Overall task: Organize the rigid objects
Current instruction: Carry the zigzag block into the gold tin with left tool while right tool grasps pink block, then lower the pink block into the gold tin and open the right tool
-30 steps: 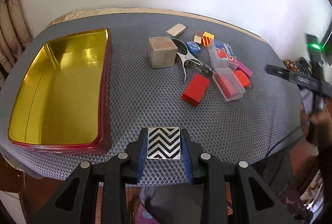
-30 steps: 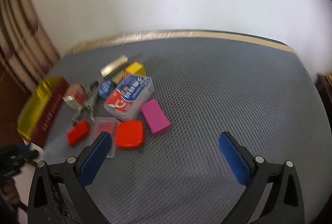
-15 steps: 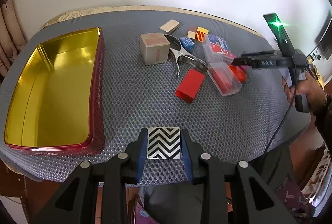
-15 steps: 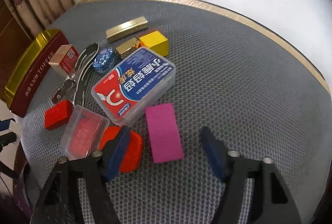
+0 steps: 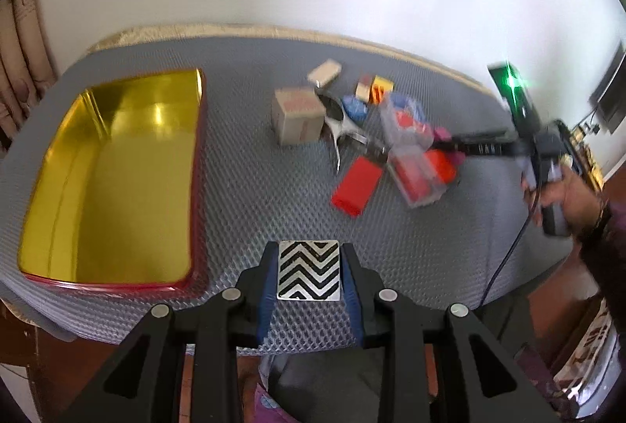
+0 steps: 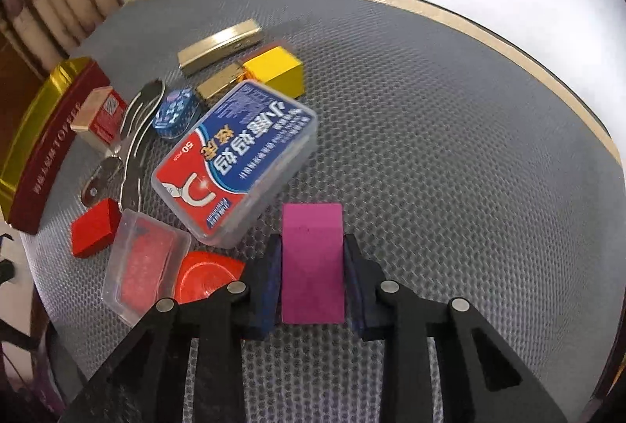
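My right gripper point(image 6: 312, 268) points down at the grey mat, and its jaws are closing on a magenta block point(image 6: 312, 258) that lies between the blue pads; both pads press its sides. My left gripper point(image 5: 308, 268) is shut on a black-and-white zigzag tile point(image 5: 308, 272), held over the mat's near edge. An open gold tin point(image 5: 109, 168) with a red wall sits to its left, with nothing inside. In the left wrist view the right gripper point(image 5: 444, 145) is blurred over the pile of small objects.
Beside the magenta block lie a blue-and-red plastic box point(image 6: 238, 161), a clear case point(image 6: 143, 262), an orange-red lid point(image 6: 203, 274), a red block point(image 6: 96, 231), a metal tool point(image 6: 133, 141), a yellow block point(image 6: 277, 71) and a gold bar point(image 6: 219, 45). A person's hand point(image 5: 575, 196) holds the right gripper.
My right gripper came down over the pile and its wide-open jaws closed onto the magenta block. The left gripper kept still with the zigzag tile.
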Tool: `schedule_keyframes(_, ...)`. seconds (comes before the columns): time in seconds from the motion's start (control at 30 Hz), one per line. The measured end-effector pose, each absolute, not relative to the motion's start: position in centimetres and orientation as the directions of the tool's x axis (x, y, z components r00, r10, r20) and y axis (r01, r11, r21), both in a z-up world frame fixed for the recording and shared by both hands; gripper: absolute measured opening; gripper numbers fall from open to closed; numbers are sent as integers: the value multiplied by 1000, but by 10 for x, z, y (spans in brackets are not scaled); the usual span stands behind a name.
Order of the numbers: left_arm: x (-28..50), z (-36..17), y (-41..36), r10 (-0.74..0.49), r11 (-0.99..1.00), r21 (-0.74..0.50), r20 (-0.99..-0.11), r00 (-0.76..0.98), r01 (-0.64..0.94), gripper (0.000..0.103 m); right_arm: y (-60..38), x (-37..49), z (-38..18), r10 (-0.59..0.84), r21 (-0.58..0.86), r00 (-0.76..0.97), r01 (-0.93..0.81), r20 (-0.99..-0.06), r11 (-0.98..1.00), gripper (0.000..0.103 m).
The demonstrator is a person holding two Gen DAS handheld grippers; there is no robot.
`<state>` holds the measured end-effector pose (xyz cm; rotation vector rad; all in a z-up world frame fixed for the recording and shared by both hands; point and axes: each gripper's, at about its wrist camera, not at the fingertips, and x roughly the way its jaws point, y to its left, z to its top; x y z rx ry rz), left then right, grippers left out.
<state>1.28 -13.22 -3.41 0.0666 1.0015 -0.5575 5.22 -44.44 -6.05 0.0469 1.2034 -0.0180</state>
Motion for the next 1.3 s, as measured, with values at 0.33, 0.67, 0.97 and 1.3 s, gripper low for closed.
schedule_keyframes(0.33, 43, 16, -74, -292, 931, -95, -771, 565, 352, 31, -472, -3, -14, 89, 184, 499, 145, -862, 972, 28)
schedule_keyframes(0.67, 181, -24, -23, -33, 980, 89, -808, 588, 179, 31, -426, -12, 5, 207, 293, 542, 76, -814, 953, 28)
schedule_keyframes(0.97, 237, -61, -21, -22, 982, 80, -848, 529, 170, 31, -384, -1, 7, 271, 318, 518, 2, -811, 948, 28)
schedule_keyframes(1.3, 231, -50, -14, -35, 982, 73, -833, 553, 172, 44, -333, 22, 16, 334, 337, 510, -91, -792, 937, 28)
